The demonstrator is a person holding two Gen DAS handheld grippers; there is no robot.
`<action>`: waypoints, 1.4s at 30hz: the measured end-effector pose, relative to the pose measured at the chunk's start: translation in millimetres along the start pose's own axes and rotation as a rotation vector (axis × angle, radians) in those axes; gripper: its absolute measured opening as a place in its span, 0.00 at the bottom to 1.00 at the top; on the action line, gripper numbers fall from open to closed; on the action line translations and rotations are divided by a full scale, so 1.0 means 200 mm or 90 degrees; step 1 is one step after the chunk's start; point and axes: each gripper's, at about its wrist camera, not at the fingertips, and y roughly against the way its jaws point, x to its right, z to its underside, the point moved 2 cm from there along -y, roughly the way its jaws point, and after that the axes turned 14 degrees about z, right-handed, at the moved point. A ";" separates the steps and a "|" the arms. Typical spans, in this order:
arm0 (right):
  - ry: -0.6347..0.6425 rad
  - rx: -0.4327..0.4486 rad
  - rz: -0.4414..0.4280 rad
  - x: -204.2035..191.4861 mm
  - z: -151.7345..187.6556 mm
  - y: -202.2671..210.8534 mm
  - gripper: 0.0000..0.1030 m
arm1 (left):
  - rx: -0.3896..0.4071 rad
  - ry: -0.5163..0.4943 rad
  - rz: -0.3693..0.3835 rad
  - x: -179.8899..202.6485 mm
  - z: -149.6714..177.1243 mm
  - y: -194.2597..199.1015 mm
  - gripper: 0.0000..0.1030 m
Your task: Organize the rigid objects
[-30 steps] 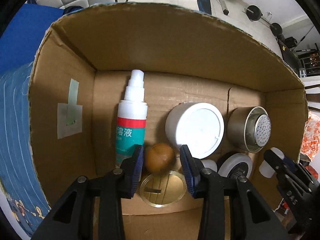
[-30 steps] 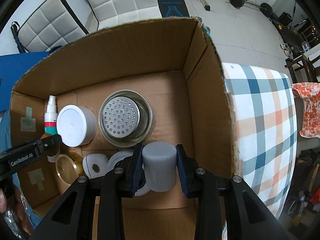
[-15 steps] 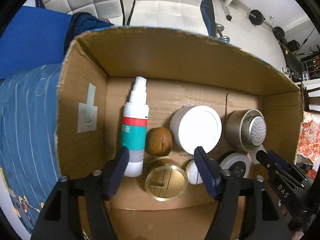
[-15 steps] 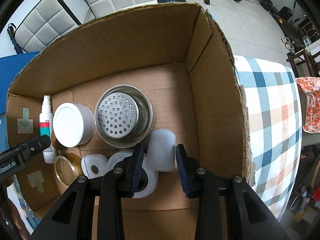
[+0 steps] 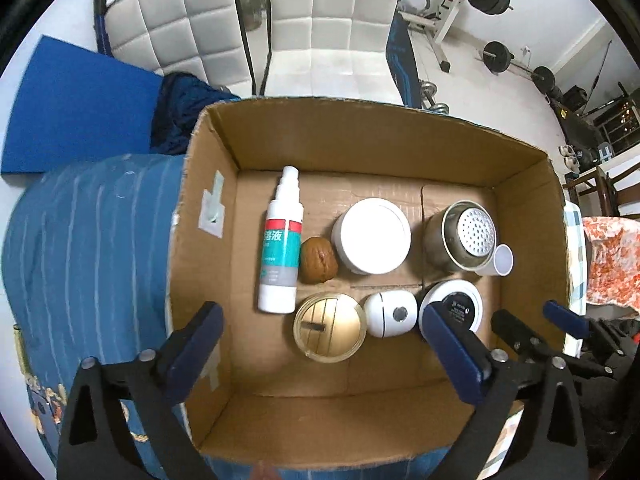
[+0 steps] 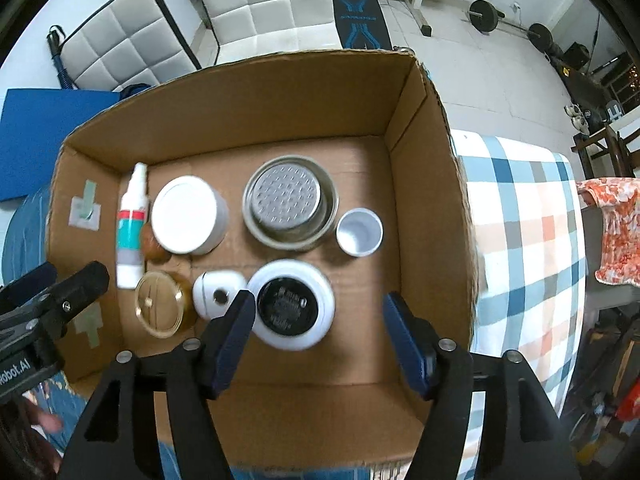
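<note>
An open cardboard box [image 5: 208, 216] [image 6: 424, 184] holds the objects. Inside lie a spray bottle [image 5: 280, 252], a brown nut [image 5: 318, 260], a white round jar [image 5: 374, 236], a steel strainer cup [image 6: 290, 202], a small white cup [image 6: 359, 232] upright beside it, a gold-lidded jar [image 5: 329, 326], a small white device [image 5: 390, 314] and a white disc with a black centre [image 6: 292, 304]. My left gripper [image 5: 320, 312] hovers above the box's front, its jaws opening with nothing gripped. My right gripper [image 6: 320, 300] hangs over the disc, its jaws opening and empty.
The box rests on a blue patterned cloth [image 5: 80, 240] at the left and a checked cloth [image 6: 528, 248] at the right. White padded chairs [image 5: 320, 32], a blue mat [image 5: 72, 108] and gym weights [image 6: 484, 14] lie beyond. An orange-patterned fabric [image 6: 616, 228] hangs at far right.
The left gripper let go of the brown nut, opened wide and rose. The right gripper let go of the small white cup, which now stands beside the strainer cup, and pulled back.
</note>
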 end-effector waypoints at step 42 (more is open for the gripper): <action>-0.047 0.257 -0.056 0.53 1.11 1.41 1.00 | 0.230 -0.073 -0.006 0.39 0.88 1.26 1.00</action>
